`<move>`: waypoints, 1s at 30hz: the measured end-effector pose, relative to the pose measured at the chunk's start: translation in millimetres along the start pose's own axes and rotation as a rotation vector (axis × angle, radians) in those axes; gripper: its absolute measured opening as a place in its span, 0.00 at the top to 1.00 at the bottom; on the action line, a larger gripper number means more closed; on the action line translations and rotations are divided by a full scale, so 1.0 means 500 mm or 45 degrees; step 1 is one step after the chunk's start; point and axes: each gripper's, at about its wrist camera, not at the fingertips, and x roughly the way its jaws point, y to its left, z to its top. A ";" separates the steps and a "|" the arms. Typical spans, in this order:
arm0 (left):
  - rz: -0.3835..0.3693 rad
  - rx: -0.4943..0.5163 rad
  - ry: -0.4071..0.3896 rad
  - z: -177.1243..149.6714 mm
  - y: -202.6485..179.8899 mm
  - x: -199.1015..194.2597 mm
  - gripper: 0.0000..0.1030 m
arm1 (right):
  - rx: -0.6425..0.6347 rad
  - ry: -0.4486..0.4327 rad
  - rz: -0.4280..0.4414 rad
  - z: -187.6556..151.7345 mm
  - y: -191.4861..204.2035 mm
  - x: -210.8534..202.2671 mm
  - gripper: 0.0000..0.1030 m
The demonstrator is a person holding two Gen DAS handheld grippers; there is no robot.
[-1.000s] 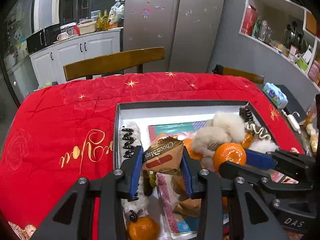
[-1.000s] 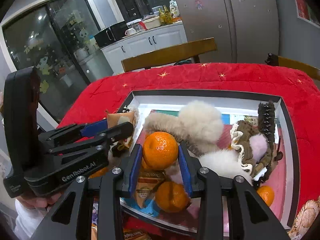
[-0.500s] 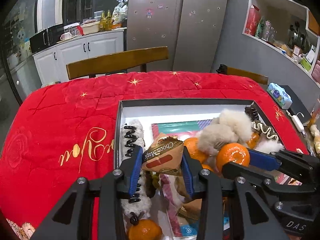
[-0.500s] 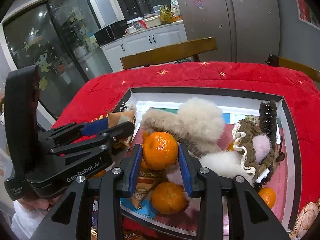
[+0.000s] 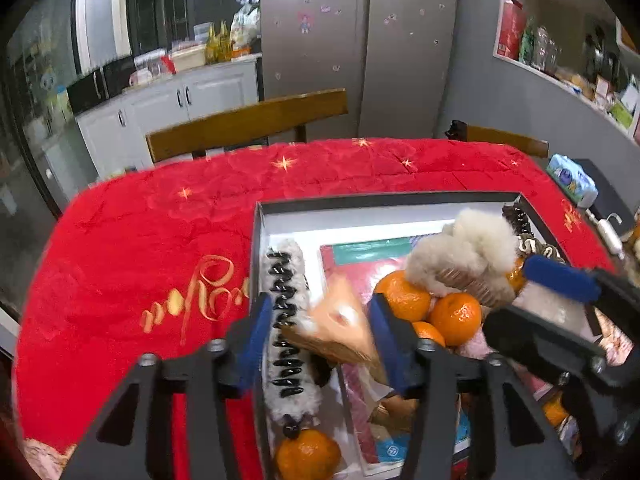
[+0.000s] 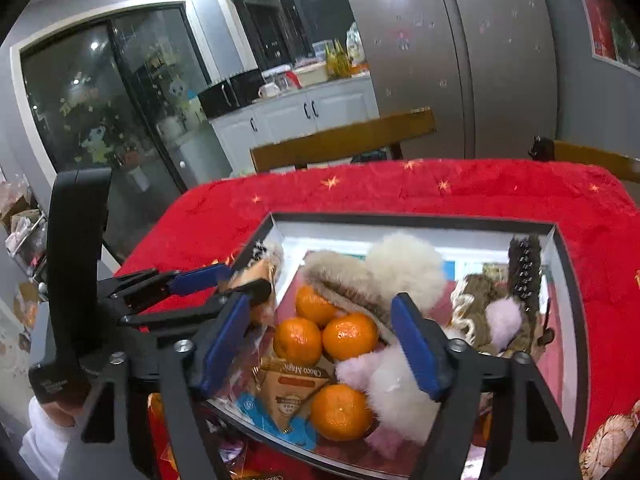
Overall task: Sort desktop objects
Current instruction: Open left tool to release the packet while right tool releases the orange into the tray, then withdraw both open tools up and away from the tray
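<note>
We're at drop step: L gripper (image 5: 316,332) jaws opening, snack pack (image 5: 340,330) loose between; R gripper (image 6: 324,340) opening above oranges (image 6: 320,334) in box (image 6: 416,220); next, back both clear.

a plush red cloth with gold embroidered stars (image 5: 168,240) covers the worktop beneath a dark-rimmed cardboard box with a smooth white lining (image 6: 420,222). inside, glossy dimpled orange mandarins (image 6: 350,340) lie against fluffy cream faux-fur hair clips (image 6: 404,268) and a matt brown paper snack wedge (image 6: 292,388). behind stand a varnished wooden chair back (image 5: 248,120) and a brushed metal fridge (image 5: 360,40).
</note>
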 end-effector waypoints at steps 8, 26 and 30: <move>0.072 0.030 -0.093 0.010 0.001 -0.045 0.00 | 0.037 -0.079 0.065 0.022 -0.004 -0.038 0.00; 0.134 0.049 -0.430 0.014 -0.053 -0.318 0.00 | 0.039 -0.296 0.082 0.071 0.056 -0.256 0.00; 0.108 0.072 -0.545 -0.006 -0.085 -0.421 0.00 | 0.031 -0.389 0.018 0.063 0.078 -0.333 0.00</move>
